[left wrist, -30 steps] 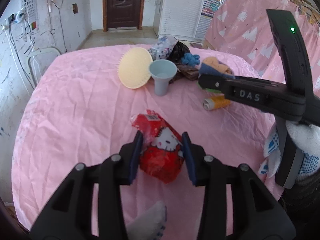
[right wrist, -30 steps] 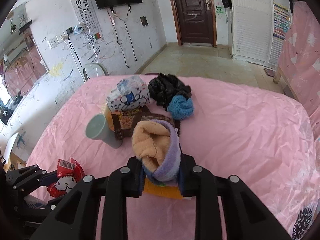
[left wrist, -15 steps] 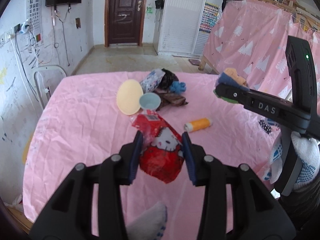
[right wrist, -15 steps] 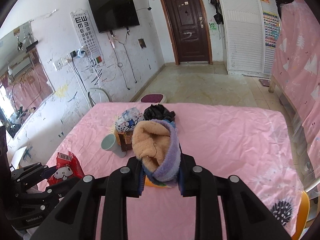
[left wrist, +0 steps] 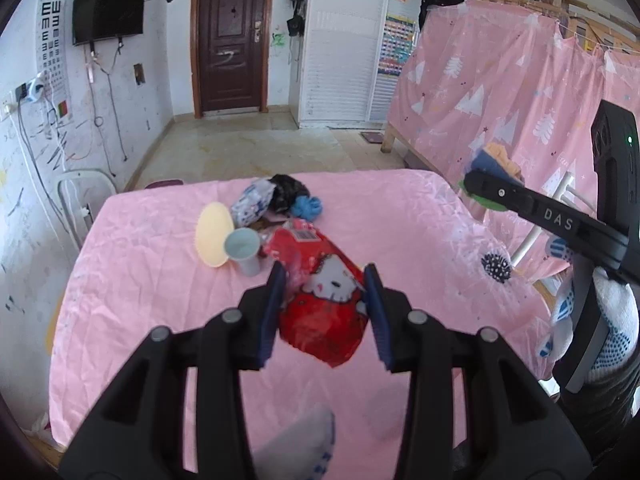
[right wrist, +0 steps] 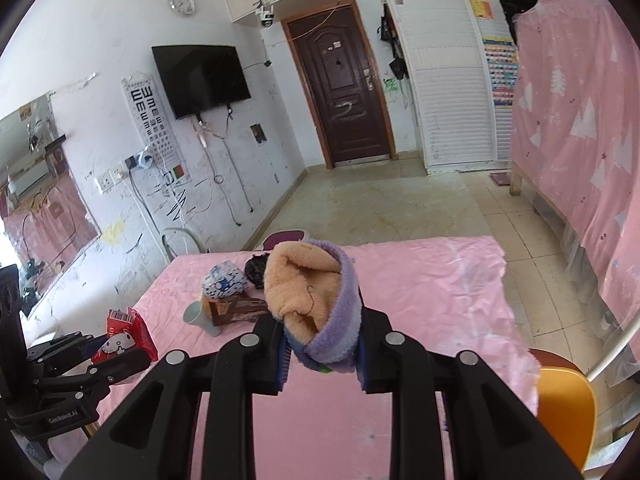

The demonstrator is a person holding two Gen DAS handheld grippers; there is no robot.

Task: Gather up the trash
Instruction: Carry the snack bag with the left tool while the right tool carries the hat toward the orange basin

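My left gripper (left wrist: 323, 308) is shut on a red snack bag with a white cat face (left wrist: 324, 300), held well above the pink table (left wrist: 152, 264). The bag also shows in the right wrist view (right wrist: 127, 339). My right gripper (right wrist: 320, 354) is shut on a rolled orange and purple fuzzy sock (right wrist: 316, 304), also raised high above the table. In the left wrist view the right gripper (left wrist: 486, 194) is at the right with the sock (left wrist: 498, 160) in its tip.
On the table's far side lie a grey cup (left wrist: 244, 250), a yellow plate (left wrist: 214, 234), a patterned blue-white bag (left wrist: 256, 204), a black bag (left wrist: 286, 192), a blue cloth ball (left wrist: 306, 206) and a brown box (right wrist: 236, 310). An orange chair (right wrist: 564, 400) stands at right.
Both grippers have risen and pulled back from the table with their loads. The table objects look smaller and farther. The orange tube seen earlier is out of view.
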